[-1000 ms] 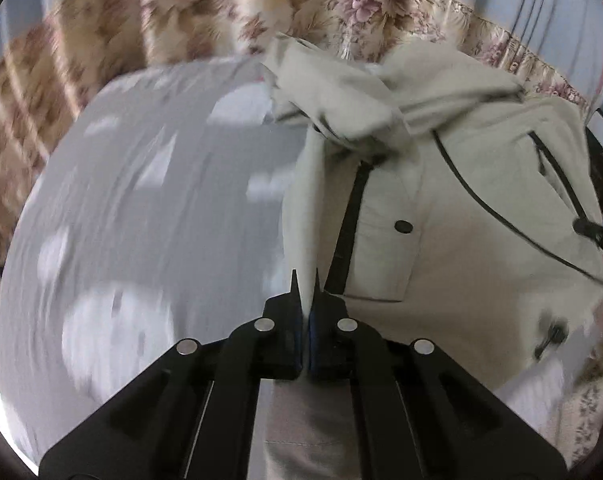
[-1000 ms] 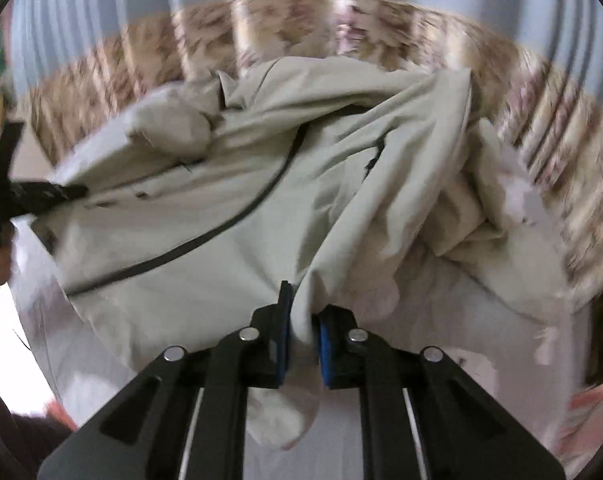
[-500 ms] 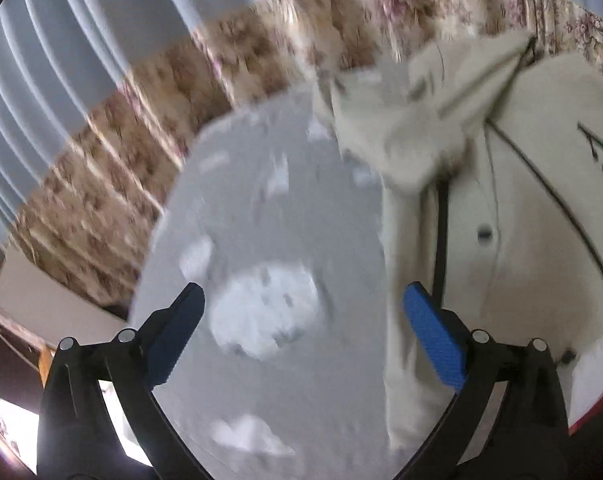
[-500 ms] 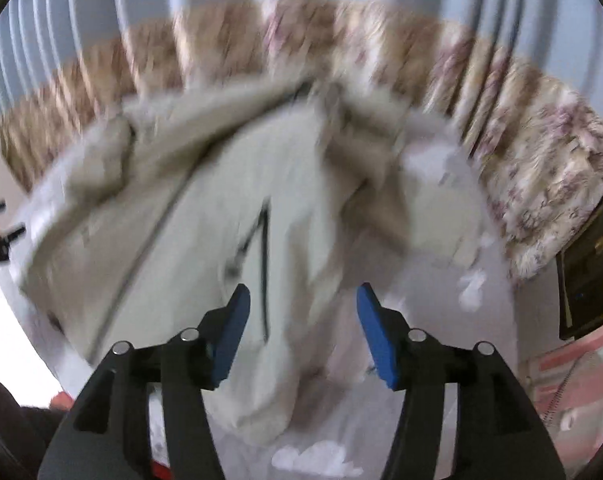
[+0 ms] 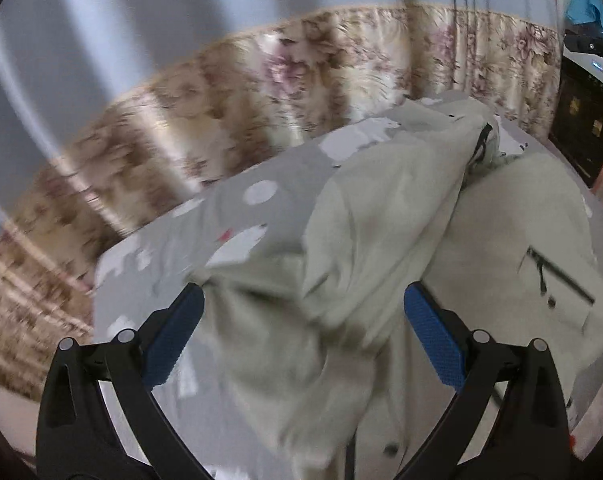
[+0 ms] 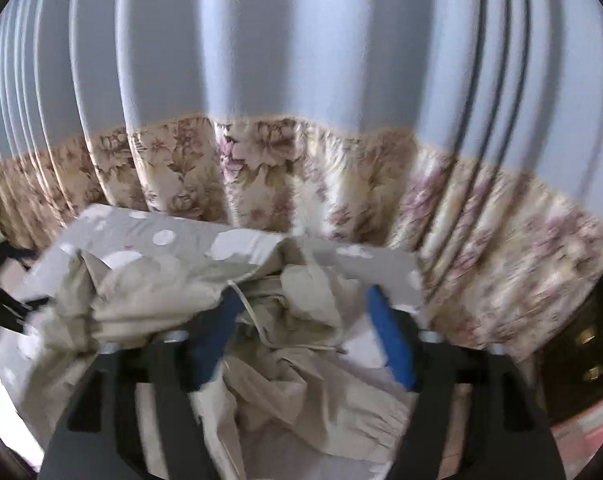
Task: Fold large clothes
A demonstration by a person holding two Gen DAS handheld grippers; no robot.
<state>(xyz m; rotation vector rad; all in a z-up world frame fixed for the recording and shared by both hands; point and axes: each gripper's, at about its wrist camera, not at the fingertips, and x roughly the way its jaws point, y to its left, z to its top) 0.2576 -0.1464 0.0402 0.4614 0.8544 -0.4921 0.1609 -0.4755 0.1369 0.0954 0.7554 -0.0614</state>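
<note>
Left wrist view: bare grey bedsheet (image 5: 261,216) runs from lower left to the floral curtain (image 5: 229,92), open room there. Left hand-held gripper (image 5: 301,320) stands wide, nothing pinched, the beige jacket (image 5: 513,240) heaped below and to its right, filling the right side of the bed. Right wrist view: right hand-held gripper (image 6: 305,340) is opening, rumpled jacket (image 6: 293,392) below and between its fingers, unclamped. No readable writing anywhere.
</note>
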